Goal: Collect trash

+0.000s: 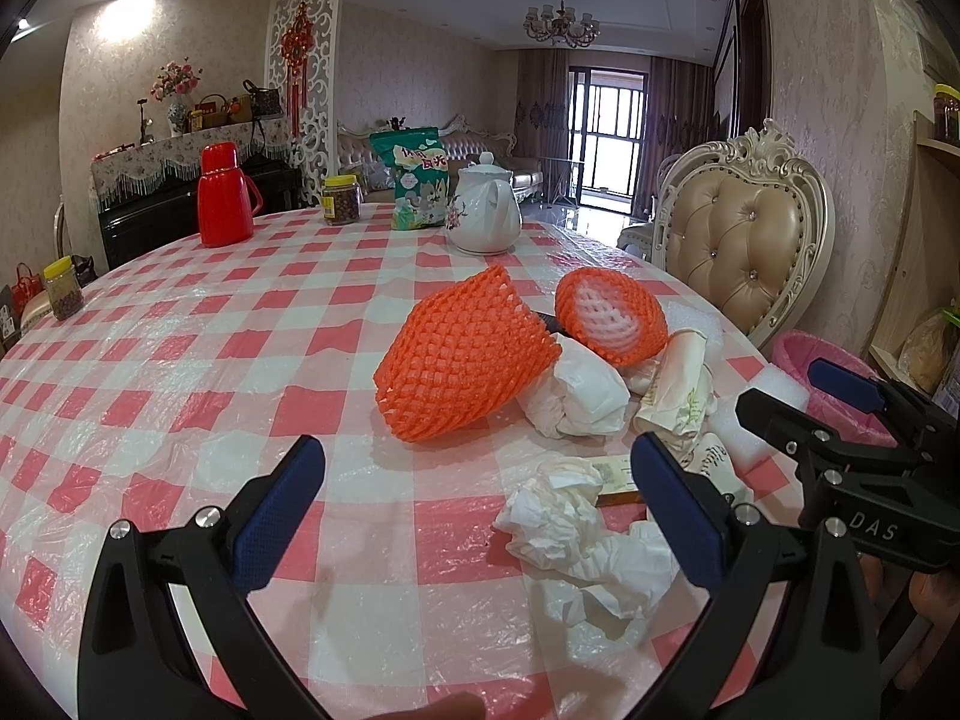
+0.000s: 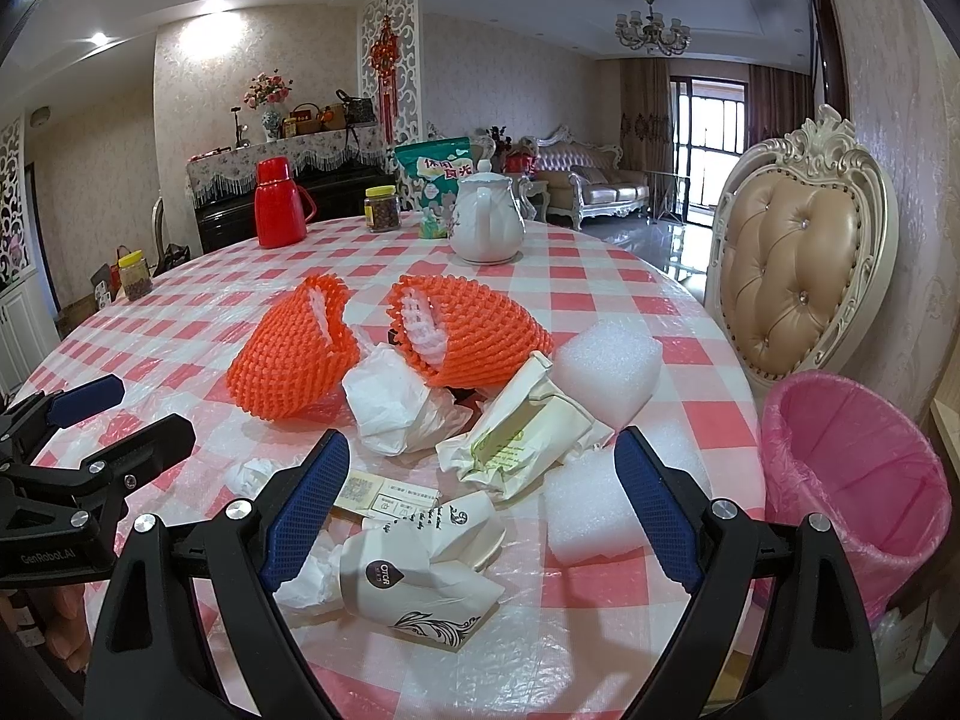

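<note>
- L claw (image 1: 477,507): pads apart, empty, hovering over crumpled tissue (image 1: 576,525) near desk (image 1: 180,360) edge.
- R claw (image 2: 483,501): pads apart, empty, above flattened paper cup (image 2: 420,576).
- Trash, all on desk: two orange foam nets (image 2: 288,354), white foam blocks (image 2: 606,372), wrappers (image 2: 528,438), a receipt.
- Pink-lined bin (image 2: 858,480): beside desk, R side; interior looks empty.
- Progress, judged: nothing collected yet; approx. whole pile remains.

A red thermos (image 1: 223,195), a brown-filled jar (image 1: 341,200), a green snack bag (image 1: 417,178) and a white teapot (image 1: 485,207) are standing along the tabletop's far edge; another jar (image 1: 63,288) is sitting at its left edge.
</note>
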Demonstrator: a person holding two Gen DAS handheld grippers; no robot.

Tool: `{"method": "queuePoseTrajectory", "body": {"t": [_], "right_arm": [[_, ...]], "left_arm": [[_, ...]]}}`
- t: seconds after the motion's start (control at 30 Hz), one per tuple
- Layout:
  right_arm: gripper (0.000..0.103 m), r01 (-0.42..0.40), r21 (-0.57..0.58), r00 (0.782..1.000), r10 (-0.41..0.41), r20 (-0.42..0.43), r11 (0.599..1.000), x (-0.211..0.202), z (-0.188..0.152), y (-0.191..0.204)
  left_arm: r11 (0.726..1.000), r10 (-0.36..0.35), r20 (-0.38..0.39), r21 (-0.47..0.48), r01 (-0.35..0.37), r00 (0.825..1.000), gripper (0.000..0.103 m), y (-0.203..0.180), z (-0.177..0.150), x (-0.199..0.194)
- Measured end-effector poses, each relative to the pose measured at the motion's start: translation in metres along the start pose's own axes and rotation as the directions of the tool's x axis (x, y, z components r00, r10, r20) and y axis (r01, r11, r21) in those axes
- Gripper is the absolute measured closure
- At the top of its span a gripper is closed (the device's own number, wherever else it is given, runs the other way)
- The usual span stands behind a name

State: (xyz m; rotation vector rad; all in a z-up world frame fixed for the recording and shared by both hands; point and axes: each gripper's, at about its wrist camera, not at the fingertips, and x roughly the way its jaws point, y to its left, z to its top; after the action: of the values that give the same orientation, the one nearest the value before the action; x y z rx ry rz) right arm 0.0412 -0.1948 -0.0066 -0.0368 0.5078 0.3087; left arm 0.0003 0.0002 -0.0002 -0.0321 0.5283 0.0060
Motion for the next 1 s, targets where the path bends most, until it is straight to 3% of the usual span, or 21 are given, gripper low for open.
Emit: {"method": "queuePoseTrajectory", "body": {"t": [1.0], "right_arm": [[0.018,0.022,0.026,0.999,-0.022,-0.028,0.999,0.004,-0.009,-0.012]], "left_arm": [[1.0,-0.024,-0.028,0.0,0.024,0.999,0.004,0.001,-0.009,-0.001]]}}
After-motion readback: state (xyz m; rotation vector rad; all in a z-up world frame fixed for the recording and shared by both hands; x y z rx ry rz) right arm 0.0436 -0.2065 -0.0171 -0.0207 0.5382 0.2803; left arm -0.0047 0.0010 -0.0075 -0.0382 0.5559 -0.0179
